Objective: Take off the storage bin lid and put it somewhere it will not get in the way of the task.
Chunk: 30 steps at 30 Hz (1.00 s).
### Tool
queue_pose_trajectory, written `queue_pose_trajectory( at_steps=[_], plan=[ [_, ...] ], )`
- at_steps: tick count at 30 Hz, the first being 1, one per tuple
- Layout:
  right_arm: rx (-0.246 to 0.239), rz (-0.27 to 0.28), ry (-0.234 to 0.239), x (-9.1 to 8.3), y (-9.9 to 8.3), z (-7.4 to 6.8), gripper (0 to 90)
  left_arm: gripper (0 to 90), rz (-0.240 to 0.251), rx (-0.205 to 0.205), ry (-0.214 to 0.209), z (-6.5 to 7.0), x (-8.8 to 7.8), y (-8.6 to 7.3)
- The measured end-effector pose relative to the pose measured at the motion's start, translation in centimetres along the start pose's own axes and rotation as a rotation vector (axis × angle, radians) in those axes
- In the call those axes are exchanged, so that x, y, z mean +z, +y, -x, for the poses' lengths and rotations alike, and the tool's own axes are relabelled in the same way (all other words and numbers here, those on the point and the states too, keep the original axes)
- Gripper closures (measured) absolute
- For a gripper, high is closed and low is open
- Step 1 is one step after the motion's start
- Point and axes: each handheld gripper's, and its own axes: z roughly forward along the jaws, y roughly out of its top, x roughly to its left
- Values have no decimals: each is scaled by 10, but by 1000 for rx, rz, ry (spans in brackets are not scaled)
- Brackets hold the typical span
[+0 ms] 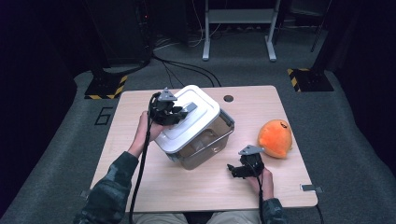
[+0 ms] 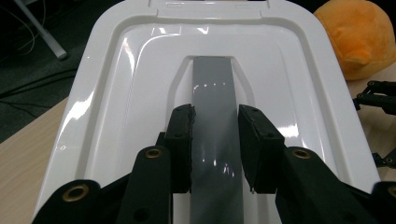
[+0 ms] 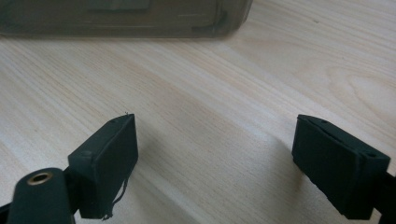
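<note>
1. Box (image 1: 205,137): clear plastic tub, sits mid-tabletop, a bit toward the left edge, turned at an angle to the tabletop edges and looking tipped, its left side higher
2. Lid (image 1: 187,119): white, on top of the box, slanting down toward the near-left; looks to be lifting off the box on the left side, though I can't tell if it's fully free
3. Handle (image 2: 212,135): grey strip down the middle of the lid, set in a recess; long axis runs straight away from the left gripper (image 2: 215,140), in line w/ its reach
4. Left gripper: clenched across the handle, one pad on each long side, so the grip is crosswise to the strip. It comes at the lid from the far-left side of the box
5. Right gripper (image 1: 243,169): near the front edge, right of centre, just beside the box's near-right corner but not touching. Fingers (image 3: 109,158) spread wide, nothing between them, bare wood underneath
6. Soft toy (image 1: 275,138): orange, rounded, near the right edge, well apart from the box, closer to the right hand
7. Key relation, my read: the lid hangs from the left hand alone, gripped at mid-handle, so it can swing about that strip. The right hand is the nearer one to steady the box's near wall or to reach for the toy
</note>
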Motion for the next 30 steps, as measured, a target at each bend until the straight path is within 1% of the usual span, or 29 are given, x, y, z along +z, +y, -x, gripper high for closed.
queue_pose_trajectory(
  at_steps=[8,9,11,12,15,19,20,21,23,27,30],
  plan=[
    [1,0,-2,0,0,0,136,665,-2,-11,25,-8,-8,-2],
    [0,0,-1,0,0,0,137,665,6,-20,34,-11,-10,-3],
    [0,0,-1,0,0,0,136,665,1,-18,38,-13,-11,-3],
    [0,0,-1,0,0,0,137,665,3,-28,43,-15,-13,-4],
    [1,0,-2,0,0,0,137,665,3,-37,60,-20,-16,-6],
    [2,0,-3,0,0,0,137,666,3,-51,75,-27,-20,-10],
    [0,-1,-2,0,0,0,137,666,6,-61,79,-29,-21,-11],
    [2,0,-4,0,0,0,137,665,6,-61,79,-29,-21,-11],
    [0,-1,-3,0,0,0,137,666,10,-77,95,-34,-24,-14],
    [6,-3,-3,0,0,0,137,666,3,-88,109,-42,-29,-20],
    [5,-3,-3,0,0,0,137,666,4,-102,118,-45,-31,-24]
  ],
)
